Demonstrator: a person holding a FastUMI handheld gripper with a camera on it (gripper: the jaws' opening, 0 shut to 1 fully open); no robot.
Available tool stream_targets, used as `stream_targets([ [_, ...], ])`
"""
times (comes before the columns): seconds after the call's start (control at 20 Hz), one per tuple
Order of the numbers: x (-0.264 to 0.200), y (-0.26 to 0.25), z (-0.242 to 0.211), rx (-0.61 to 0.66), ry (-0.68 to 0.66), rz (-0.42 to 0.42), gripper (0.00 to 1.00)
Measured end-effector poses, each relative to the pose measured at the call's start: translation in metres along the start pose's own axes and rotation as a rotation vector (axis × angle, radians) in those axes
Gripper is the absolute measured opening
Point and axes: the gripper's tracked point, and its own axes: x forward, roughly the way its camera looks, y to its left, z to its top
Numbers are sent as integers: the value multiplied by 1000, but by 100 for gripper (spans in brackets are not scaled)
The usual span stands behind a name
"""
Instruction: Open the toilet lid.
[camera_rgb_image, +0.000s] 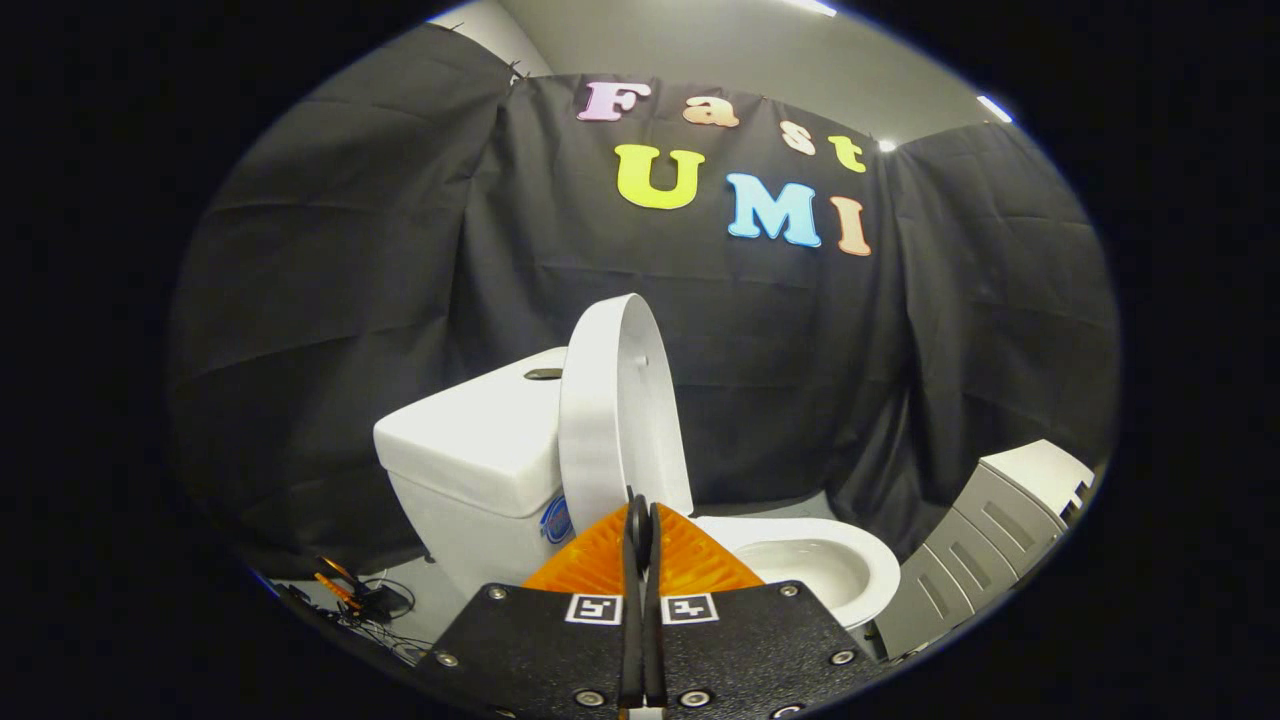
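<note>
I see my tool (641, 520) closed on nothing, just near of the toilet lid (612, 410), which stands upright against the tank (480, 440) beyond.

White toilet (480, 470) beside black cloth wall (330, 300), lid (612, 410) raised upright against the tank (470, 440), bowl (810, 565) open. Gripper (641, 520) fingers closed together, empty, tips just before the lid's lower edge. Grey cabinet (990, 540) beyond the bowl.
</note>
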Motion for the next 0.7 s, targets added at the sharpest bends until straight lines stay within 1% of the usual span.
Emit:
stream_targets([
  [0.4,2,-1,-2,3,8,1,0],
  [0.45,3,1,-2,6,13,9,0],
  [0.5,3,4,-1,9,16,26,2],
  [0.55,4,9,0,18,20,63,4],
  [0.65,0,15,-1,89,34,136,16],
  [0.7,-2,21,-2,139,55,182,39],
])
